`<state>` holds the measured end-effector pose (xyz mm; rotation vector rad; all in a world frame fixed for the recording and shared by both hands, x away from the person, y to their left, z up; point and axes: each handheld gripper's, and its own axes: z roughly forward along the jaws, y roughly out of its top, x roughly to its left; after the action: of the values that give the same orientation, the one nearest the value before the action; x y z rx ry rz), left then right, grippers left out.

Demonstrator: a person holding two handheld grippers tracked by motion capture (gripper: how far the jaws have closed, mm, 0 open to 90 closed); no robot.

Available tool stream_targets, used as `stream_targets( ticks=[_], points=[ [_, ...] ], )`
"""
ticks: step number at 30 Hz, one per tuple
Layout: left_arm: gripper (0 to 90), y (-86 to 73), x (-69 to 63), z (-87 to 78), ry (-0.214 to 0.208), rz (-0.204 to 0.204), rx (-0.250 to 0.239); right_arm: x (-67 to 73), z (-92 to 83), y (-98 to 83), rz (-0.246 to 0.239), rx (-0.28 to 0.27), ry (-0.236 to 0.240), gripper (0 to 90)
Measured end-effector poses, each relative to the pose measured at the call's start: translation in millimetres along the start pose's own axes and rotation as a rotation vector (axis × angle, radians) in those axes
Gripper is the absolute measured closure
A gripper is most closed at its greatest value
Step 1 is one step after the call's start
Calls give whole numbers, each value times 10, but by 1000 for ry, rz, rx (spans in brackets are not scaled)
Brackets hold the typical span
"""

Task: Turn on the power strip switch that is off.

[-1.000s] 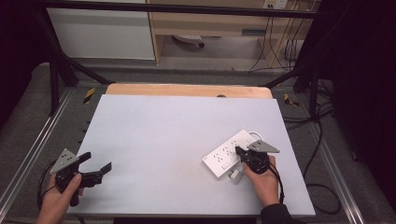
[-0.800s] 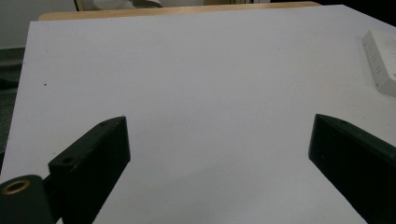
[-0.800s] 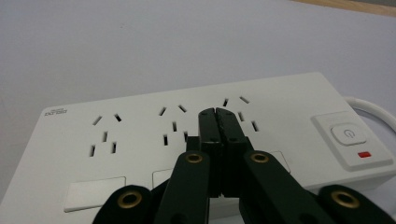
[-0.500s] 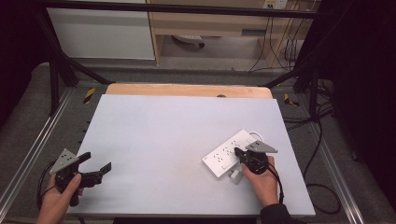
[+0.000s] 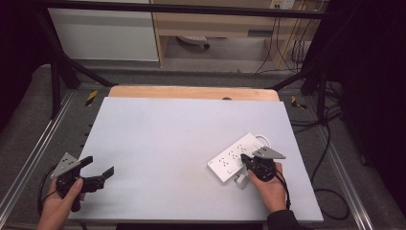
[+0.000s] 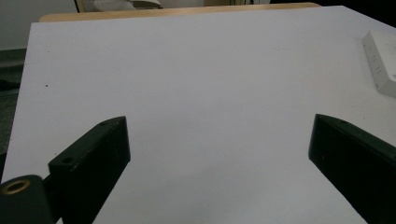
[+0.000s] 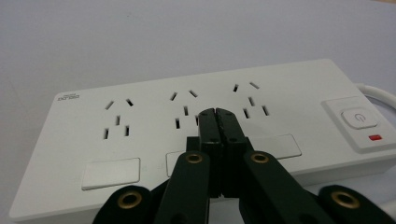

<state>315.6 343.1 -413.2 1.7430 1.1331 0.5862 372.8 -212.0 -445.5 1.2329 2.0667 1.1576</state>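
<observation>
A white power strip (image 5: pixel 237 156) lies at the right of the pale table (image 5: pixel 182 139), with a white cable (image 5: pixel 262 139) curling from its far end. In the right gripper view the power strip (image 7: pixel 154 116) shows three socket groups and a switch (image 7: pixel 357 119) at its right end. My right gripper (image 5: pixel 245 160) (image 7: pixel 217 114) is shut, jaws pressed together with nothing between them, tips over the strip's middle sockets. My left gripper (image 5: pixel 100 168) (image 6: pixel 217 140) rests at the table's near left corner, open and empty. The strip's end (image 6: pixel 380 65) appears far right in the left gripper view.
A wooden strip (image 5: pixel 191 92) runs along the table's far edge. Metal rails (image 5: pixel 28 158) flank the table on both sides. Cables (image 5: pixel 330 143) trail on the floor at the right. White cabinets (image 5: pixel 103 33) stand beyond the table.
</observation>
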Motion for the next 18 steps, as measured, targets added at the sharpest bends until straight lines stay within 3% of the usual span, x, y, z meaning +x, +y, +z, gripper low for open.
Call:
stream_targets(
  ticks=[18],
  points=[
    [56,-2,4,1,1,-2,1,3,-23,-23,7,-3,-1,900]
  ],
)
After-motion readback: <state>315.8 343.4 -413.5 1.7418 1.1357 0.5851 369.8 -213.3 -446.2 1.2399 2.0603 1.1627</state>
